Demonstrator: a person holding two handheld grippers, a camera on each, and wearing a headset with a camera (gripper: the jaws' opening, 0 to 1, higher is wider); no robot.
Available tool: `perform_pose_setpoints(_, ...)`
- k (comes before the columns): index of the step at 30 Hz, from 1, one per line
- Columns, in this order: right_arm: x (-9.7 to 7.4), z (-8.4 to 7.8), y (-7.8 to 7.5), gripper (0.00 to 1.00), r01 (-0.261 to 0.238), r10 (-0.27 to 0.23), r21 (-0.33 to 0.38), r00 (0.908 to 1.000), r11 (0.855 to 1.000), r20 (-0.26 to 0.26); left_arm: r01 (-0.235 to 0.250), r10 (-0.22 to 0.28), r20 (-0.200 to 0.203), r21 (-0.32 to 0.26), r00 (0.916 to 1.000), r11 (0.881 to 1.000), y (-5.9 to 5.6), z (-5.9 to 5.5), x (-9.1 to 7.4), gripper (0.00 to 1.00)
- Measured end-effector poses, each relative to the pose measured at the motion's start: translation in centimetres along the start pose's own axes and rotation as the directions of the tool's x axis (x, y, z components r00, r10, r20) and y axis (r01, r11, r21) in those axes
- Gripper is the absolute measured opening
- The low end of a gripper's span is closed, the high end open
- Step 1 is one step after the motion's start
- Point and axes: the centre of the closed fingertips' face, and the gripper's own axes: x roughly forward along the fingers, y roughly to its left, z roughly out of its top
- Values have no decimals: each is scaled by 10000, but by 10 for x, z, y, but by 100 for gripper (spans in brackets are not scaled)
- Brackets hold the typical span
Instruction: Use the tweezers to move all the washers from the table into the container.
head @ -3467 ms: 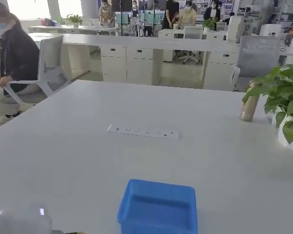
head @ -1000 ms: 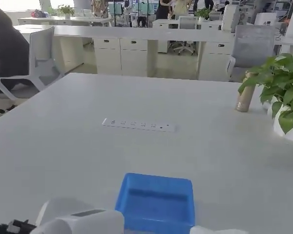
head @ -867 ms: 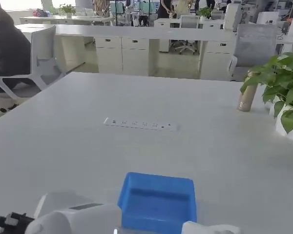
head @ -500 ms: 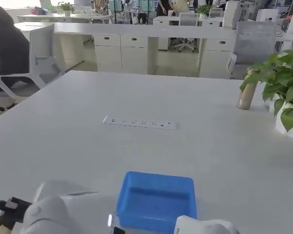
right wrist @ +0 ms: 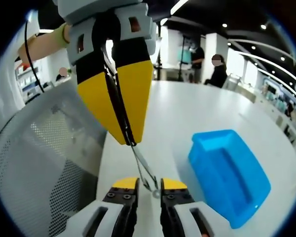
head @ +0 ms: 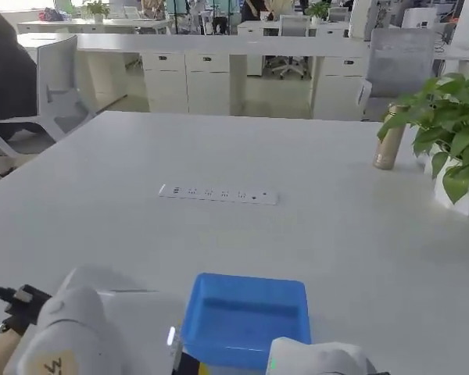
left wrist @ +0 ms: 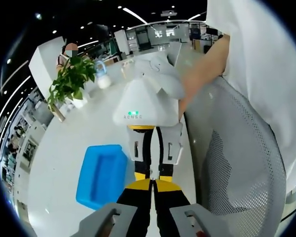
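Note:
The blue container [head: 246,316] stands near the table's front edge, also seen as the blue container [left wrist: 101,175] and the blue container [right wrist: 229,168]. The white housing of my left gripper [head: 70,332] is left of it. My left gripper [right wrist: 124,136] points at the right one with its yellow jaws shut on thin metal tweezers [right wrist: 138,158]. The tweezers' tips reach between the jaws of my right gripper [right wrist: 149,185], which stand a narrow gap apart. A small shiny bit sits at the tips; whether it is a washer I cannot tell. In the left gripper view my left gripper [left wrist: 150,185] meets the right gripper [left wrist: 152,160].
A white power strip [head: 217,194] lies mid-table. A gold bottle [head: 388,144] and a potted plant [head: 453,133] stand at the far right. A grey mesh chair [right wrist: 44,163] is close behind the grippers. Desks, chairs and people fill the background.
Both grippers have risen into the bottom of the head view, on either side of the container's near edge. The head camera has tilted slightly; the container stays put.

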Motion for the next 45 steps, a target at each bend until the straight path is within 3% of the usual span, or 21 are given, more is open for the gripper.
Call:
perform_pose_setpoints(3,0,-1,0,8,-7,7,-72,10000,10000,-27,77,-78,45,117,10000,9999,0,1,1,0)
perform_pose_setpoints(10,1,-4,-2,8,-54,56,321,10000,9995,-53,233,-233,56,39,9997,9997,3,-1,3,0)
perform_pose_setpoints(13,3,-5,-2,7,-84,87,403,9999,9992,-78,563,-530,460,-724,9975,9958,6,-3,4,0)
perform_pose_setpoints(20,7,-6,-6,7,-461,487,1402,9987,9890,-154,908,-900,122,-919,9959,9916,12,-9,6,0)
perform_pose_setpoints(28,7,-5,-3,10,-540,571,1051,9980,9930,-264,1256,-1259,27,-990,9920,9871,13,-8,8,0)
perform_pose_setpoints(33,2,10,-2,13,-630,610,930,9978,9937,248,1411,-1431,-138,-970,9896,9852,12,-9,10,0)
perform_pose_setpoints(38,0,16,-6,7,-668,633,999,9972,9928,386,1533,-1555,-127,-1052,9878,9826,12,-8,11,0)
perform_pose_setpoints(45,-1,15,-2,7,-1018,970,1370,9944,9853,410,1621,-1643,-161,-946,9863,9822,8,-6,13,0)
